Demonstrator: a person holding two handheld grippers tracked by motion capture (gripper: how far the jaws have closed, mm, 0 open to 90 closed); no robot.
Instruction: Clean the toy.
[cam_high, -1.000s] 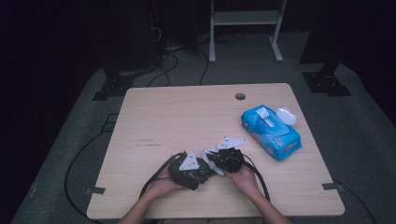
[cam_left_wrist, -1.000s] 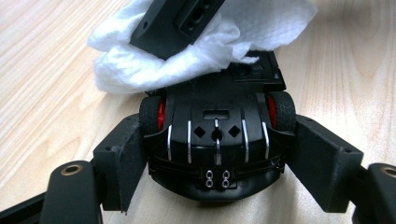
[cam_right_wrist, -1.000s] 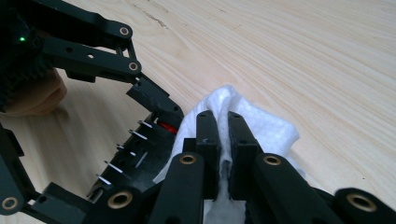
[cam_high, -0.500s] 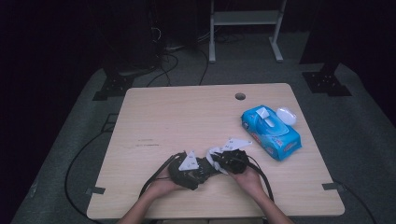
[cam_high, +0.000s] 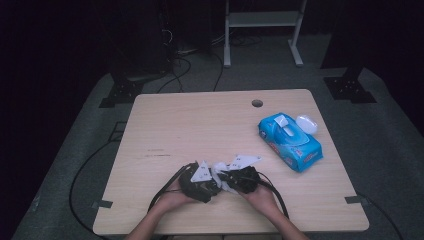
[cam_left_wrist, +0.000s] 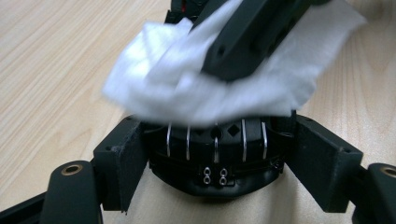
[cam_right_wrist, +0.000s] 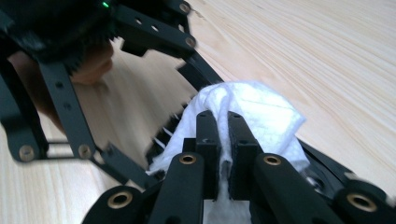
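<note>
Nothing has shifted on the wooden table (cam_high: 200, 125): right gripper (cam_right_wrist: 223, 140) jaws pinch the white wipe (cam_right_wrist: 252, 112), left gripper (cam_high: 200, 182) jaws clasp a black object (cam_left_wrist: 217, 149).

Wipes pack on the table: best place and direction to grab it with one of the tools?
Probably across the short width of the blue wipes pack, at its near, lower half, coming down from above. It lies flat and long on the table, its sides free. The lid is flipped open at the far end and a wipe sticks up there, so stay clear of that end.
</note>
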